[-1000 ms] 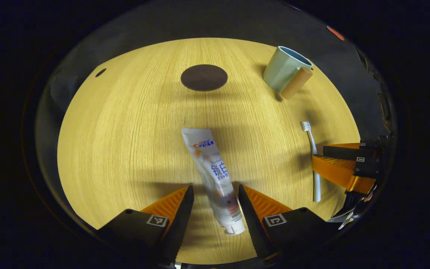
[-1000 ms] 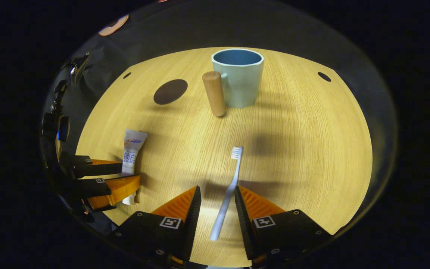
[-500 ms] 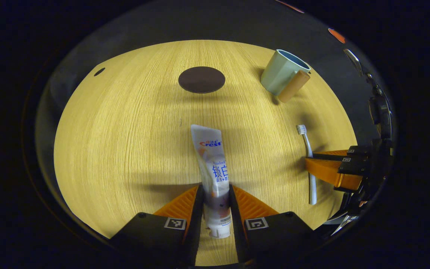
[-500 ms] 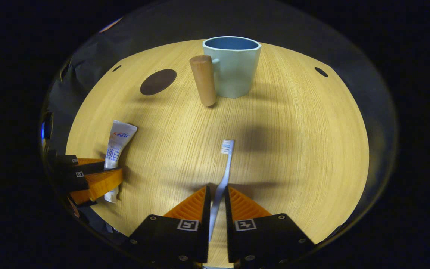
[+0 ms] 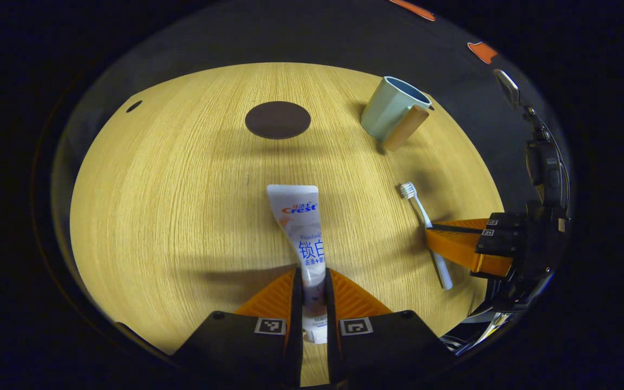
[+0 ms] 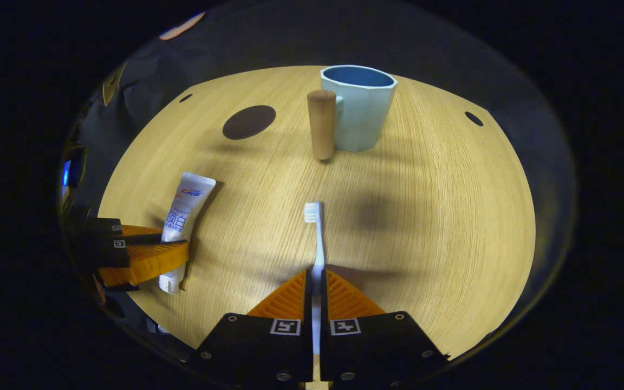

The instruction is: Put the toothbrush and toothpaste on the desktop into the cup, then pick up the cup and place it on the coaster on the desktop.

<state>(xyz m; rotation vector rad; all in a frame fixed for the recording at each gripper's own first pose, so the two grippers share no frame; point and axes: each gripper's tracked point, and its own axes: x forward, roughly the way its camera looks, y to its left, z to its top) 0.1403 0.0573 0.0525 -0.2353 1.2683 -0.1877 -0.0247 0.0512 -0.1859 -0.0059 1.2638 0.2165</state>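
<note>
On the worktop we see the cup upright, far ahead of both grasps and nearer our right hand-held gripper, clamped on the toothbrush pointing cupward, while our left hand-held gripper is clamped on the toothpaste aimed toward the coaster.

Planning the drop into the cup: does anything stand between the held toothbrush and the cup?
Nothing visible does. The right tongs grip the white toothbrush, and bare wooden desktop runs to the pale green cup. Its wooden handle faces the tongs, but the mouth is open and empty.
</note>
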